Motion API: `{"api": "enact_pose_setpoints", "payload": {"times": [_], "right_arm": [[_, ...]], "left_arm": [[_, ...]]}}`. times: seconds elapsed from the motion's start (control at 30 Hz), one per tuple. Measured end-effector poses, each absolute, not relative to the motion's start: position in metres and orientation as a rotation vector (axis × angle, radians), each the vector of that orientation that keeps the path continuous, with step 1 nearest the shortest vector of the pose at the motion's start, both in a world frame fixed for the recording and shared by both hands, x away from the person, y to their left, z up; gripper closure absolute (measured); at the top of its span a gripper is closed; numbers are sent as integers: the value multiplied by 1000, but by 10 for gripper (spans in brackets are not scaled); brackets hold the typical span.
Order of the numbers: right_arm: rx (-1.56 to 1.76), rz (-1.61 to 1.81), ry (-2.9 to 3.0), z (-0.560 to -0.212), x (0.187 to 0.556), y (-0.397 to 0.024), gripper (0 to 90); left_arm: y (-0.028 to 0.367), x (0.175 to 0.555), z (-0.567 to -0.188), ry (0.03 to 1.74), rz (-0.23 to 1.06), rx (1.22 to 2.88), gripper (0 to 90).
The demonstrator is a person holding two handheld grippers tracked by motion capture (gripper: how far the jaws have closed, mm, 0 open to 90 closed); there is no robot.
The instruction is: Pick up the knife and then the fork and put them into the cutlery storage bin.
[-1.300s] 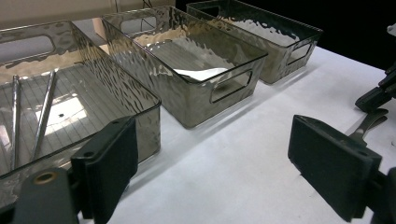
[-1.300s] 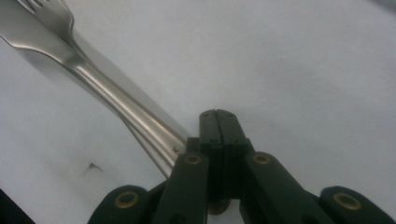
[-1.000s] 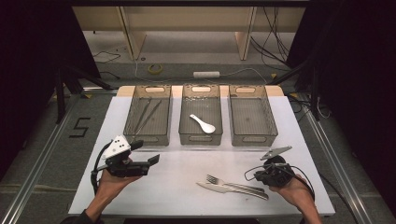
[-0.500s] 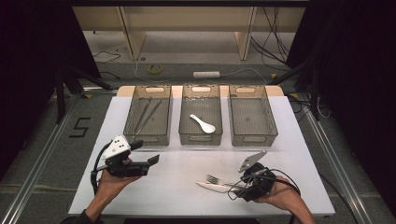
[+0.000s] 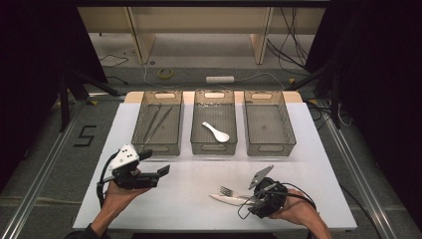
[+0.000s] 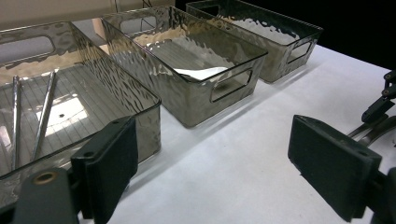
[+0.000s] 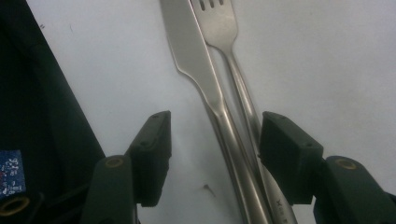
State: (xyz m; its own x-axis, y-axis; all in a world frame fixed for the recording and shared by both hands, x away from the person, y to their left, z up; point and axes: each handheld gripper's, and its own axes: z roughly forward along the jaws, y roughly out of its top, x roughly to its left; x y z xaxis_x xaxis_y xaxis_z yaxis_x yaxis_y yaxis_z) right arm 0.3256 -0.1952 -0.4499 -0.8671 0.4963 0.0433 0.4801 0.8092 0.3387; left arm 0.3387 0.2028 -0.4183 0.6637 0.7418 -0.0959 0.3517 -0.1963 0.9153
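- Steel knife (image 7: 198, 70) and fork (image 7: 224, 32) lie side by side, touching, on the white table (image 5: 199, 199) near its front edge.
- Right gripper (image 7: 215, 140) straddles both handles; its jaws have just been closing but are not pressing yet. Shift sideways so they take one handle, not both.
- Left gripper (image 6: 210, 163) hangs open and empty near the trays (image 5: 214, 147).

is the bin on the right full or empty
Empty. The right bin shows only its bare ribbed floor in the high view, while the middle bin holds a white spoon and the left bin holds metal sticks.
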Motion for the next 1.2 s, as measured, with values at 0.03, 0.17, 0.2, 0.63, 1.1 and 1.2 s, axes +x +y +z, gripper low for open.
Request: {"api": "enact_pose_setpoints", "payload": {"times": [0.03,0.17,0.2,0.63,1.1,1.2], "right_arm": [[795,528,2942,-450,325,-195,469],[779,498,2945,-452,325,-192,517],[786,480,2938,-452,325,-191,527],[711,359,2965,-457,328,-186,647],[694,293,2986,-457,331,-181,723],[701,290,2989,-457,331,-180,733]], "left_arm": [[203,339,-418,873,452,1802,159],[203,339,-418,875,451,1800,159],[203,339,-418,875,451,1799,159],[203,339,-419,873,452,1802,159],[203,338,-419,874,452,1803,159],[203,338,-419,874,454,1805,159]]}}
